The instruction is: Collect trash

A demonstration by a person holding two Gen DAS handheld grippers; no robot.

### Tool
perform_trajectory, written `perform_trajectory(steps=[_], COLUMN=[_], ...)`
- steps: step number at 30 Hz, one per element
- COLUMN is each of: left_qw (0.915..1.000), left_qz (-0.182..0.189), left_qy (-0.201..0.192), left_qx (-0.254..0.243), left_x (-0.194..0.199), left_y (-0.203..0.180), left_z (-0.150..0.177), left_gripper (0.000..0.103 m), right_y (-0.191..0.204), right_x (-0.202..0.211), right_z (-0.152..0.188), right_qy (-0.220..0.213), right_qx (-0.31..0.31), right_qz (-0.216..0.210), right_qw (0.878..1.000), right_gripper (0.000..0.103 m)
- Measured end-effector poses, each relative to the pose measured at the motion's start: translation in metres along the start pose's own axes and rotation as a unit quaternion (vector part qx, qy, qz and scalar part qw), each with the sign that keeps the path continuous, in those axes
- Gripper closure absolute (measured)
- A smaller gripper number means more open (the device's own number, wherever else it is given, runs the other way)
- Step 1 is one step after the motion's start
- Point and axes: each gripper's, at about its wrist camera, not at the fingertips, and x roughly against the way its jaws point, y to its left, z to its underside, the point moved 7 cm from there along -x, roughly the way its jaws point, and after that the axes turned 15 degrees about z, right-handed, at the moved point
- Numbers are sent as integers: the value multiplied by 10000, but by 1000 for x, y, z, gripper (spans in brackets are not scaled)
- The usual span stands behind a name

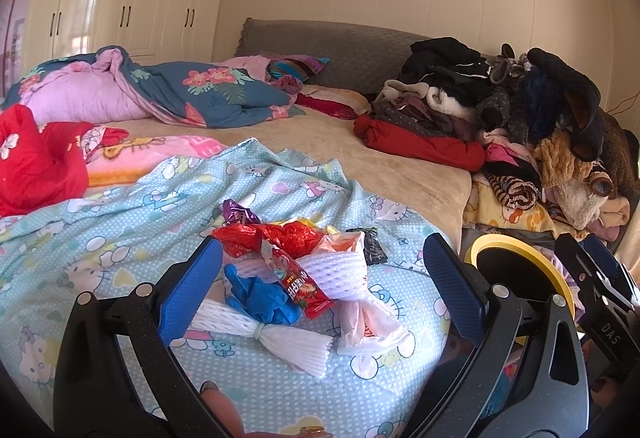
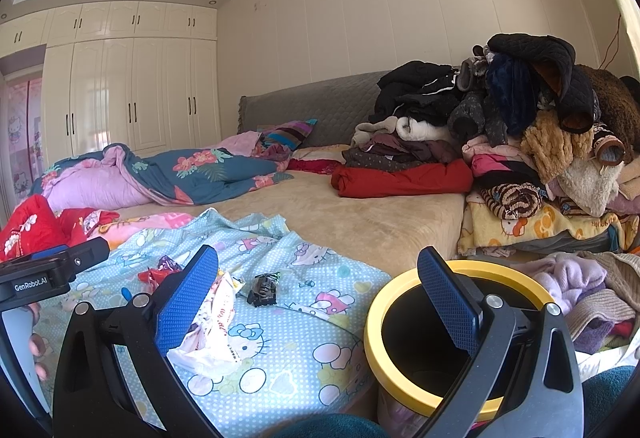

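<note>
A heap of trash lies on the light-blue cartoon sheet [image 1: 100, 222] at the bed's near corner: white foam fruit netting [image 1: 288, 338], a blue glove [image 1: 260, 298], a red snack wrapper [image 1: 304, 286], red crumpled plastic [image 1: 296, 234], a purple wrapper [image 1: 238, 214], a clear plastic bag [image 1: 368, 322] and a small black wrapper [image 1: 374, 248]. My left gripper [image 1: 320, 270] is open and empty, its jaws either side of the heap. My right gripper [image 2: 316, 290] is open and empty, between a white plastic bag [image 2: 216, 322] and the yellow-rimmed bin [image 2: 400, 366]. The black wrapper [image 2: 264, 288] lies ahead of it.
The bin [image 1: 520, 266] stands on the floor right of the bed. A tall pile of clothes [image 2: 520, 134] fills the right side, with more clothes [image 2: 580, 286] beside the bin. A floral quilt [image 1: 180, 86] and red fabric [image 1: 36, 158] lie on the left. White wardrobes stand behind.
</note>
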Motion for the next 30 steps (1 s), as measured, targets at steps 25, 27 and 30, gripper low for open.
perform_trajectory(steps=[25, 27, 30], left_qw=[9953, 9941, 9919], left_qz=[-155, -133, -121], left_qy=[-18, -26, 21], left_qx=[959, 1077, 1265], left_x=[12, 13, 11], left_y=[65, 74, 87], left_z=[2, 1, 1], left_gripper=[11, 11, 11], right_y=[71, 85, 101], right_x=[-13, -17, -22], right_z=[14, 20, 29], right_qy=[438, 586, 762], right_qx=[493, 560, 665], right_qz=[-909, -1063, -1232], right_qw=[9937, 9910, 9872], right_gripper=[6, 6, 6])
